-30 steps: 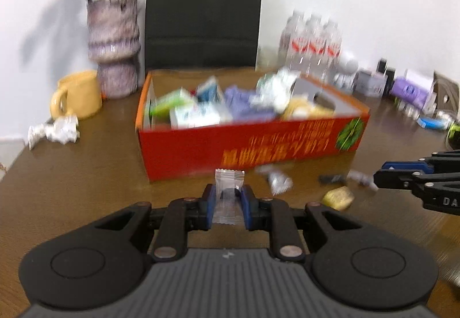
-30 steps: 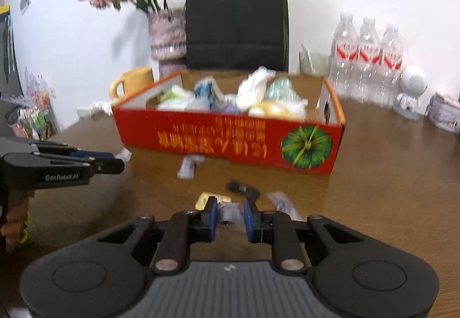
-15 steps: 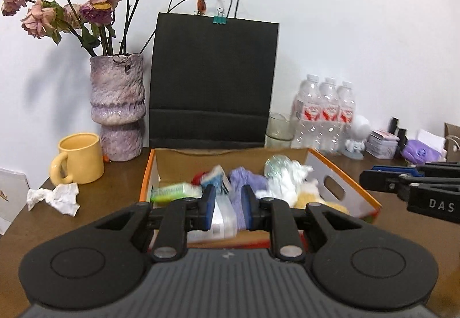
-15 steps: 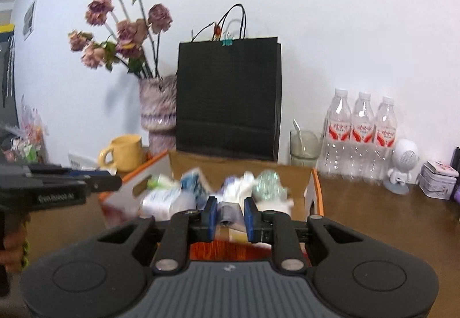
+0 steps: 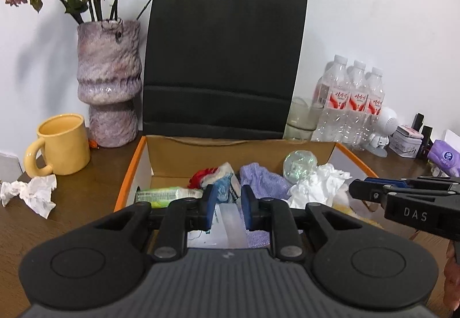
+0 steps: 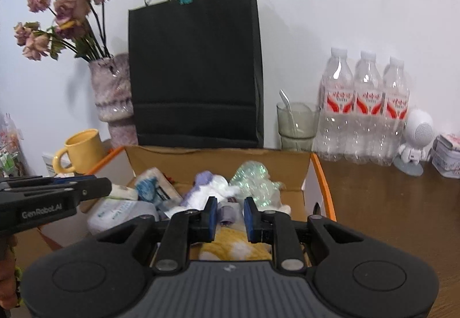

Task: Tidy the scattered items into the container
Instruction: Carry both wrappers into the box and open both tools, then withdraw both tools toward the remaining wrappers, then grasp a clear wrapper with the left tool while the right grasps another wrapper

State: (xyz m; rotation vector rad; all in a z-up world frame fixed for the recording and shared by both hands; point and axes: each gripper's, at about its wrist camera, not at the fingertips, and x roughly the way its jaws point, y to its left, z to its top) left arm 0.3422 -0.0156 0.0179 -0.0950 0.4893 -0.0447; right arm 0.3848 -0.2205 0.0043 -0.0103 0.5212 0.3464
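The orange cardboard box (image 5: 129, 171) holds several items: a green packet (image 5: 161, 194), purple cloth (image 5: 261, 180), crumpled white paper (image 5: 316, 185), a clear ball. My left gripper (image 5: 227, 210) hangs over the box, shut on a small clear wrapped sachet (image 5: 230, 220). In the right wrist view my right gripper (image 6: 229, 215) is over the same box (image 6: 323, 174), shut on a small clear and purple wrapped piece (image 6: 228, 213). Each gripper shows in the other's view, the right one (image 5: 356, 191) and the left one (image 6: 106, 188).
Behind the box stand a black paper bag (image 5: 224, 59), a purple vase with dried flowers (image 5: 109, 93), a yellow mug (image 5: 61, 145), a glass (image 6: 296, 128) and three water bottles (image 6: 365, 108). Crumpled tissue (image 5: 31, 192) lies left of the box. Small boxes and a white figurine (image 6: 417, 139) sit at right.
Both grippers rose from the table in front of the box and moved forward over it, each still holding its small wrapped item.
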